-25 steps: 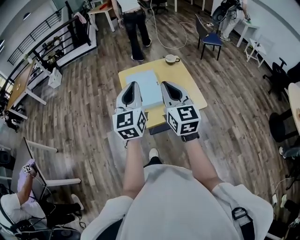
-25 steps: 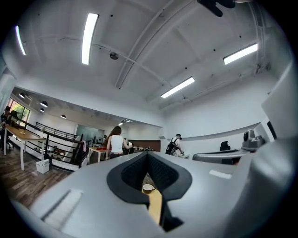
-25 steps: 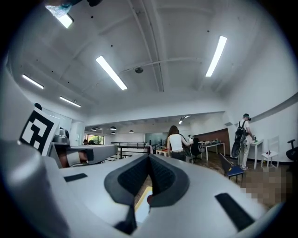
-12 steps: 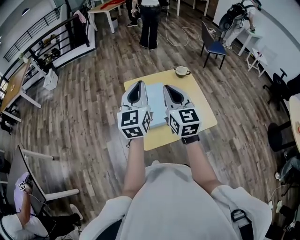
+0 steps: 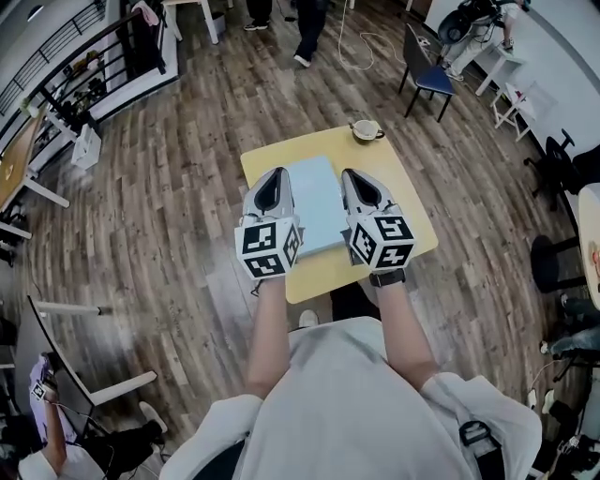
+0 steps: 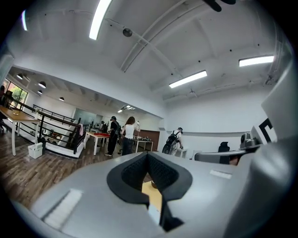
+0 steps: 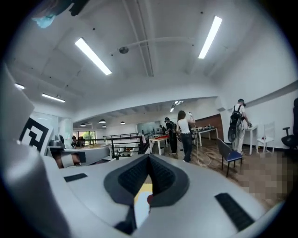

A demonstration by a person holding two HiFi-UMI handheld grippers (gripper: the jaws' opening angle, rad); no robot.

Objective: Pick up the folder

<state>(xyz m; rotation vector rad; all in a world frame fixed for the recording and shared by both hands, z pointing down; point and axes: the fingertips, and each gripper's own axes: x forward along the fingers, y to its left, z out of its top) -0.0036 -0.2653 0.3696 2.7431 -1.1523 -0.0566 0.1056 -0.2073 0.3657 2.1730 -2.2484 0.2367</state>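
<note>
A pale blue folder (image 5: 317, 202) lies flat on a small yellow table (image 5: 403, 211) in the head view. My left gripper (image 5: 269, 185) hovers over the folder's left edge, shut and holding nothing. At the folder's right edge hangs my right gripper (image 5: 357, 186), also shut and empty. Both point away from me, roughly level. In the left gripper view the black pads (image 6: 158, 172) meet, with a strip of yellow table (image 6: 153, 194) showing below them. The right gripper view shows its pads (image 7: 158, 173) together too, above a pale sliver of folder (image 7: 139, 209).
A cup on a saucer (image 5: 366, 130) stands at the table's far right corner. A blue chair (image 5: 424, 75) is beyond it on the wooden floor. People stand at the far end of the room (image 5: 309, 28). A railing (image 5: 66, 80) and desks line the left side.
Both grippers have come forward and lower, from in front of the table to over the folder's two long edges. The table now sits nearer in the head view. The jaws stayed shut.
</note>
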